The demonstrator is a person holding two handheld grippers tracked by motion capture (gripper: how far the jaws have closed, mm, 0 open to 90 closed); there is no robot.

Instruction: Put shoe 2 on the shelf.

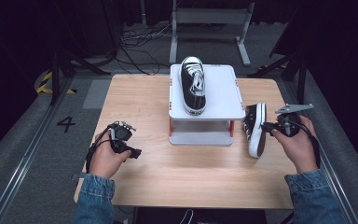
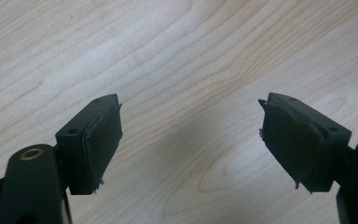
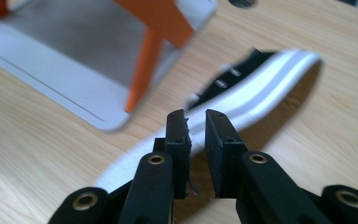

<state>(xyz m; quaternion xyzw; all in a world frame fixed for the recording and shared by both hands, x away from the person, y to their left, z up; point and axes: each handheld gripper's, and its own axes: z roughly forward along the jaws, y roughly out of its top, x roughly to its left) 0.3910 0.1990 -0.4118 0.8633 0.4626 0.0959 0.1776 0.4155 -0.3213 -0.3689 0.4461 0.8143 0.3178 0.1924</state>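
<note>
A black sneaker with a white sole (image 1: 193,86) stands on top of a white two-tier stand (image 1: 223,93) at the middle back of the table. A second, matching sneaker (image 1: 255,128) lies tilted on its side just right of the stand. My right gripper (image 1: 266,127) is at that shoe's right side. In the right gripper view its jaws (image 3: 196,116) are drawn together to a narrow slit, and the blurred white sole (image 3: 270,79) runs close behind the tips. My left gripper (image 1: 135,151) hovers over bare wood at the front left, jaws (image 2: 189,140) wide open and empty.
The stand's orange posts and grey lower shelf (image 3: 65,60) sit close to the left of the right jaws. The wooden table (image 1: 191,172) has free room along the front. Dark frames and cables stand on the floor behind.
</note>
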